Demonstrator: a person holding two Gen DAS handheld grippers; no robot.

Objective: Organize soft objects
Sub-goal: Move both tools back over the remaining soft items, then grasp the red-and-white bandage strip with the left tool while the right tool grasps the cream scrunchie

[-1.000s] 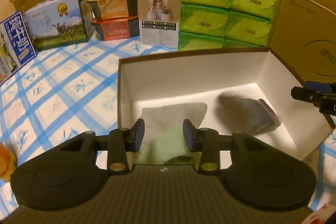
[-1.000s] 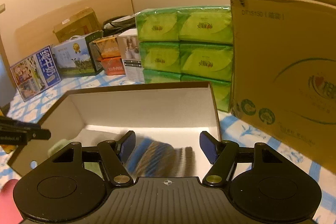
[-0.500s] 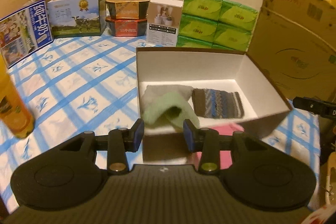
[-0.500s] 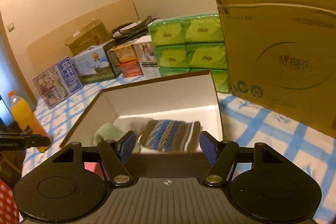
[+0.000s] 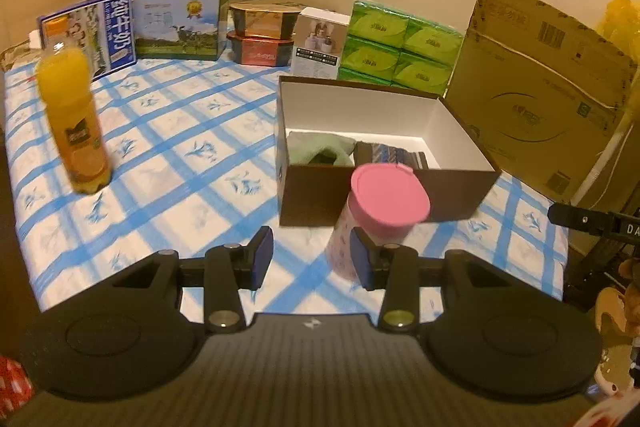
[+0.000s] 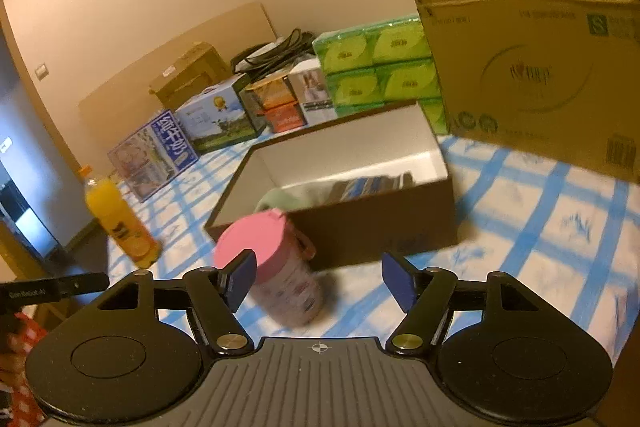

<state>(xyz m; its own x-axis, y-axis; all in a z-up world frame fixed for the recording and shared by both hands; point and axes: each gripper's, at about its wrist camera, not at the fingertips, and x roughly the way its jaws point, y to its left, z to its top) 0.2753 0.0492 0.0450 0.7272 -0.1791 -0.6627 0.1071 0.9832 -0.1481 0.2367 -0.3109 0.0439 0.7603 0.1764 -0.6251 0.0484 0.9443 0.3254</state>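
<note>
We've pulled both grippers back from the open brown cardboard box with white interior (image 5: pixel 384 115); a second ago they hung right over it. Pale green folded cloth (image 5: pixel 320 151) and striped blue-brown knit sock (image 5: pixel 390 155) lie side by side inside, centre frame, so this looks finished. Left gripper (image 5: pixel 312 257) part open, empty. Right gripper (image 6: pixel 318 281) wide, empty, jaws opening. Both soft items sit well beyond the fingertips; pink-lidded cup (image 5: pixel 384 207) stands between.
</note>
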